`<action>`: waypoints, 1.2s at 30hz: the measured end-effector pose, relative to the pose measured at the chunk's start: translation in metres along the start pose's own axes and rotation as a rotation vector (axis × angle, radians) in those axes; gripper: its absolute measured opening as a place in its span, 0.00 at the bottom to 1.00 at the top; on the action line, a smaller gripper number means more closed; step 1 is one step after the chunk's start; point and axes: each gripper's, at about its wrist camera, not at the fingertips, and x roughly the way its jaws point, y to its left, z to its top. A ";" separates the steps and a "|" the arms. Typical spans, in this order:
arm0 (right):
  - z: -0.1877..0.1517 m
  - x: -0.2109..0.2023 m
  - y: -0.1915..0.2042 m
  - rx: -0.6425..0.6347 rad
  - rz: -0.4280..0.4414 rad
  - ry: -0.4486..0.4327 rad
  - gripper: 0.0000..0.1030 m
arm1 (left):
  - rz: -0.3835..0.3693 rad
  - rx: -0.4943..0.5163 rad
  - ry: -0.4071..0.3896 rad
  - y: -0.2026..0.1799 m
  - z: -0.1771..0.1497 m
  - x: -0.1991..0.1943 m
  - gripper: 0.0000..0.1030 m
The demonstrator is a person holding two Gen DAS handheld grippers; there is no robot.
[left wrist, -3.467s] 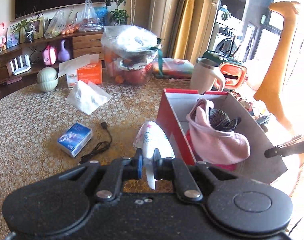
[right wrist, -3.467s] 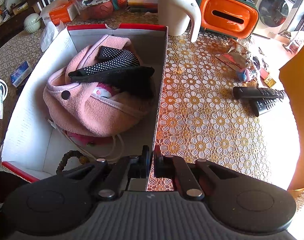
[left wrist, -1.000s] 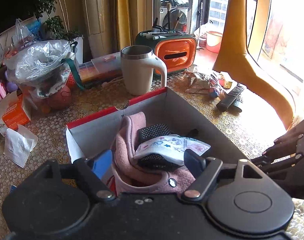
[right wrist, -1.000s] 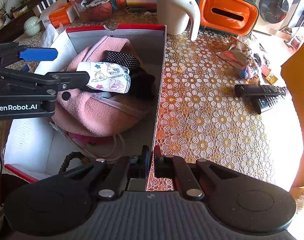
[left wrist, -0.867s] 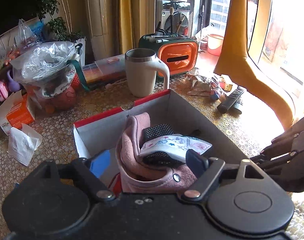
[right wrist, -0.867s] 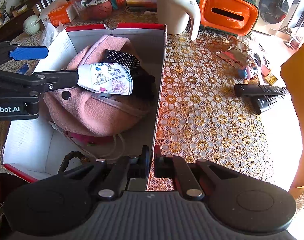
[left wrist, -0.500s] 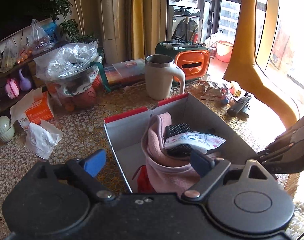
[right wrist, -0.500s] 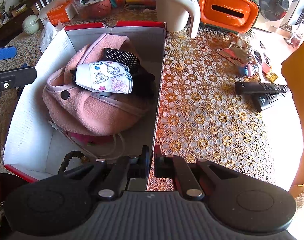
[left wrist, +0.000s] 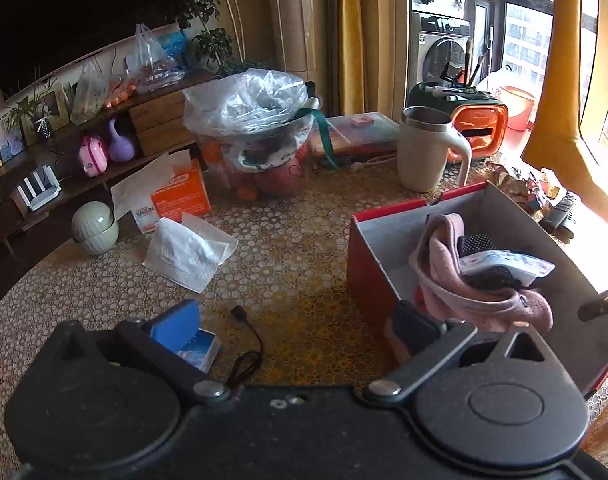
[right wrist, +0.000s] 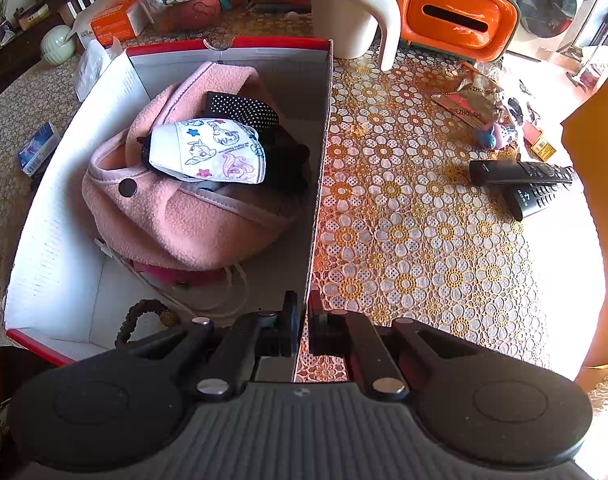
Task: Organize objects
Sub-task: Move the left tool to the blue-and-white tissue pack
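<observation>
The left claw (left wrist: 295, 320) stood spread as wide as it went, its jaws having just been opening, with nothing between them; below it on the tabletop (left wrist: 295, 248) lay a small blue box (left wrist: 197, 350) and a black cable (left wrist: 245, 356). The right claw (right wrist: 301, 330) was pinched shut on the near end of the right wall of the box (right wrist: 322, 140), seemingly steadying it.

Inside the box, a pink bag (right wrist: 175, 216) filled the middle, a black dotted thing (right wrist: 243, 110) rested on it, and the printed mask (right wrist: 207, 152) lay on top, free of either claw. So that piece looked done.

Plenty seemed left. To the left of the box, farther off, sat a loose tissue (left wrist: 187, 254), an orange carton (left wrist: 179, 194) and a green pot (left wrist: 93, 228). On the right side lay two remotes (right wrist: 524, 180) and some wrappers (right wrist: 468, 100). I judged the blue box or the cable the likeliest next pick, being nearest the empty claw.
</observation>
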 end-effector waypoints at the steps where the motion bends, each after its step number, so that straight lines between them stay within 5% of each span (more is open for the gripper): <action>1: 0.000 0.000 0.000 0.000 -0.001 0.001 0.04 | 0.009 -0.012 0.002 0.007 0.000 0.002 1.00; 14: 0.003 0.003 0.001 0.000 -0.013 0.013 0.04 | 0.146 -0.072 0.044 0.080 -0.015 0.046 1.00; 32: 0.000 0.016 0.000 0.013 -0.013 0.064 0.04 | 0.143 -0.104 0.159 0.105 -0.053 0.115 0.99; 36: -0.002 0.019 0.000 0.016 -0.012 0.073 0.04 | 0.142 -0.088 0.167 0.102 -0.056 0.122 0.93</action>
